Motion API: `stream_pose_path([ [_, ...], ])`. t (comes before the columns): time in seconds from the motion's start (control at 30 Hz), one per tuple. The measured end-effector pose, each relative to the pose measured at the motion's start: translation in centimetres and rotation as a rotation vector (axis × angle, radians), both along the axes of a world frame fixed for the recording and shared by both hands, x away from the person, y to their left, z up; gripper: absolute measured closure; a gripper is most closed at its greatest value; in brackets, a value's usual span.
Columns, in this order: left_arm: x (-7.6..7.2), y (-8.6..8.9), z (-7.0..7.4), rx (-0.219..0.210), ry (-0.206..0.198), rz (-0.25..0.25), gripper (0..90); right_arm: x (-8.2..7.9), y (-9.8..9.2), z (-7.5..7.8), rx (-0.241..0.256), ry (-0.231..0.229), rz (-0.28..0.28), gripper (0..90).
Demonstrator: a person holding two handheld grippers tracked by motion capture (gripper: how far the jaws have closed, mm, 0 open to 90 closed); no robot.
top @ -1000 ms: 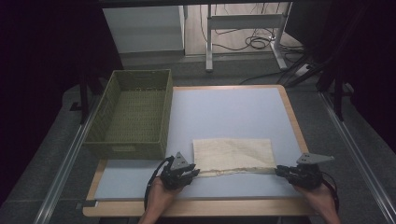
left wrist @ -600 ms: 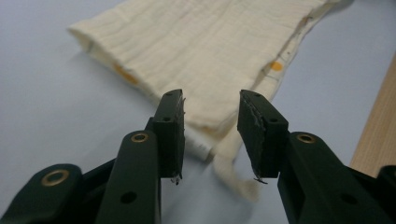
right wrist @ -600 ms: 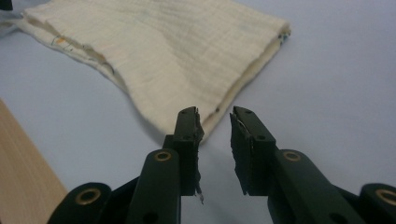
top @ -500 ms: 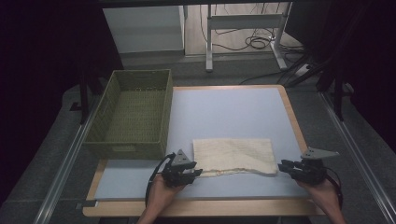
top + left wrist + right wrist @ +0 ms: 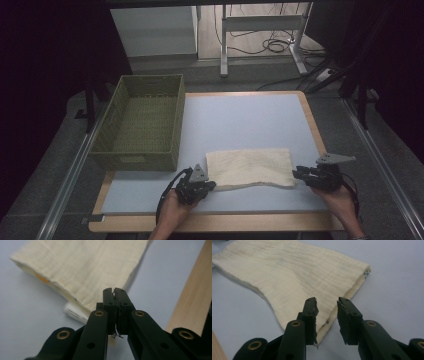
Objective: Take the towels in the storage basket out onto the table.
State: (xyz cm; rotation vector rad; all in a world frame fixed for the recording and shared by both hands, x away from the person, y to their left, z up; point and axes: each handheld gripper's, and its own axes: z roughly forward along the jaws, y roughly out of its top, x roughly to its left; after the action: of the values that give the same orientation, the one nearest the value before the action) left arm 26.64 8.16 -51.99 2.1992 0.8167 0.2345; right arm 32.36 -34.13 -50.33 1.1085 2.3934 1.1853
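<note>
Lying flat near the table's [image 5: 250, 120] front edge, the folded cloth [image 5: 250, 167] looks light, soft and limp. Left gripper [image 5: 114, 293] is clenched beside its near corner, apparently on nothing; right gripper [image 5: 327, 305] is spread at the opposite corner. Best hold: pinch all layers at the near corners.

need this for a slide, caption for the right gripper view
Open right hand-held gripper poised at the near corner of a folded cream cloth on a pale blue table.

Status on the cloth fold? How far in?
Done: cloth lies folded flat on the table. In hand: left gripper looks shut at the cloth's near-left corner, whether it pinches cloth is hidden; right gripper is open at the near-right corner. Left, probably: grip and move it; basket is empty.
</note>
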Motion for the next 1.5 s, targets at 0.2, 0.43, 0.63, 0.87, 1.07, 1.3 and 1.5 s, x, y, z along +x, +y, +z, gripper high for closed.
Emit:
stream_pose_path([
  [0.2, 0.6, 0.5, 0.0, -0.025, -0.002, 0.029, 59.1, 0.8, 0.0, 0.1, -0.005, 0.007, -0.017, 65.6],
  [0.43, 2.7, 0.5, 1.2, -0.048, -0.046, 0.105, 47.8, 3.3, 0.6, 0.5, 0.020, 0.014, -0.060, 65.9],
  [0.63, 4.6, -0.9, -0.5, 0.048, -0.052, 0.162, 46.8, 5.5, 2.4, -1.2, -0.068, 0.057, -0.086, 87.1],
  [0.87, 4.7, -1.0, -1.5, 0.075, -0.048, 0.185, 44.7, 5.6, 2.3, 0.1, -0.085, -0.006, -0.118, 89.7],
  [1.07, 4.9, -0.7, -0.4, 0.043, -0.068, 0.212, 38.2, 6.8, 1.9, 0.0, -0.110, 0.024, -0.116, 76.7],
  [1.3, 7.1, -0.7, 0.5, 0.037, -0.080, 0.331, 43.2, 8.5, 2.4, 0.2, -0.085, 0.012, -0.154, 62.3],
  [1.5, 9.5, -0.7, -0.1, 0.077, -0.048, 0.413, 51.0, 9.2, 2.5, -1.1, -0.068, 0.047, -0.152, 62.1],
])
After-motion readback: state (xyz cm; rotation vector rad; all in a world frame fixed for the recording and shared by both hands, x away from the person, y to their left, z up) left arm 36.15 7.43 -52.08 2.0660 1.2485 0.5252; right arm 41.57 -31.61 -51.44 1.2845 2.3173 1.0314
